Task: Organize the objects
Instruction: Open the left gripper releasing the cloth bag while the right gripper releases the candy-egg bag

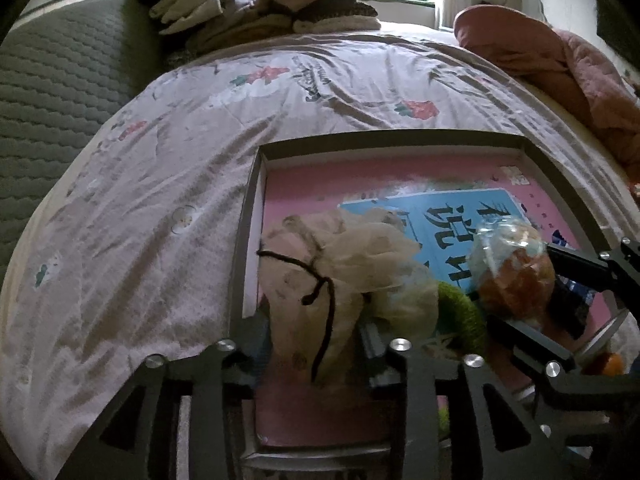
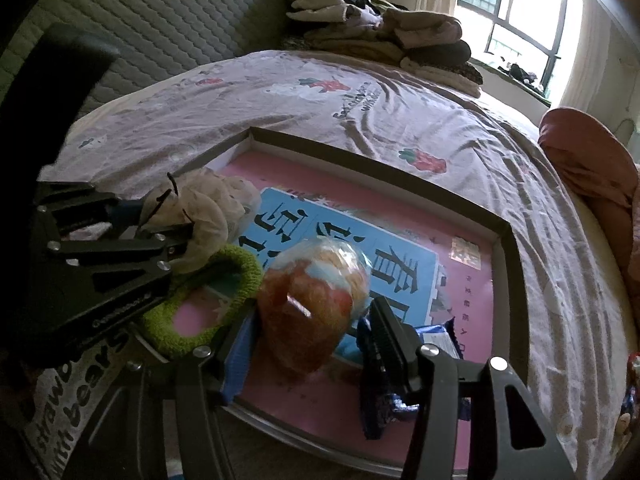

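Holding both hands over the near end of the shallow box (image 2: 508,236) on the bed (image 1: 160,200), we have the left gripper (image 1: 316,332) spread loosely around a cream mesh pouch (image 1: 344,256), pads not clearly pressing it. To its right, the right gripper (image 2: 308,344) pinches a wrapped orange ball (image 2: 312,300) just above the box floor. A green fuzzy ring (image 2: 200,304) lies between them; the far half of the box stays free for setting things down.
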Motion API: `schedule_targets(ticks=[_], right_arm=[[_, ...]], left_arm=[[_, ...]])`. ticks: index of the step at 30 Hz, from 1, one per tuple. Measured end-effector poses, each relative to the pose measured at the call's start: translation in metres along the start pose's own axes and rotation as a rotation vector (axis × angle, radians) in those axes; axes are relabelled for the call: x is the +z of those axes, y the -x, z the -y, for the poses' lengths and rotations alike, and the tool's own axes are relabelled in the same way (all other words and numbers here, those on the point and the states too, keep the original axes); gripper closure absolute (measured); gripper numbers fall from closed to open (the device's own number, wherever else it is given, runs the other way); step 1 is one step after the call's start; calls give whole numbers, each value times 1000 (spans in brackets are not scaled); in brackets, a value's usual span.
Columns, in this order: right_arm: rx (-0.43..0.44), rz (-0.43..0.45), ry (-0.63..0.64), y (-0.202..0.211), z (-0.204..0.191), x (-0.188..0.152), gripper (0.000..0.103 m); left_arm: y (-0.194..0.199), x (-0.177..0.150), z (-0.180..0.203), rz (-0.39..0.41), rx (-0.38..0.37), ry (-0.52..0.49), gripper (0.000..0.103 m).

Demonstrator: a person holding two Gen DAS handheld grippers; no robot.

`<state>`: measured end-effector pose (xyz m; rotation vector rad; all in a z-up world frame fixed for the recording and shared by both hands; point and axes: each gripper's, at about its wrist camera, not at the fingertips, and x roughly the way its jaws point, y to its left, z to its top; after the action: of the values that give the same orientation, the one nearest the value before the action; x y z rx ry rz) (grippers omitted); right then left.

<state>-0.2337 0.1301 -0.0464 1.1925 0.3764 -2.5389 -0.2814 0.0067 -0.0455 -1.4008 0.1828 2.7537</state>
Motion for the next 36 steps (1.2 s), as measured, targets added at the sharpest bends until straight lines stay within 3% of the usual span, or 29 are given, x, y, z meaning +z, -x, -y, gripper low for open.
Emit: schedule_targets(ticks=[10,31,36], right_arm=[[3,7,-31,5,8,1,43],[19,59,-73,22,19,5,42],[19,78,-82,28,24,5,42]], left_arm=[[6,-1,-3,1,-17,12,46],[30,6,-27,66,-137,140,39],[36,6,-31,80,-133,152,39]])
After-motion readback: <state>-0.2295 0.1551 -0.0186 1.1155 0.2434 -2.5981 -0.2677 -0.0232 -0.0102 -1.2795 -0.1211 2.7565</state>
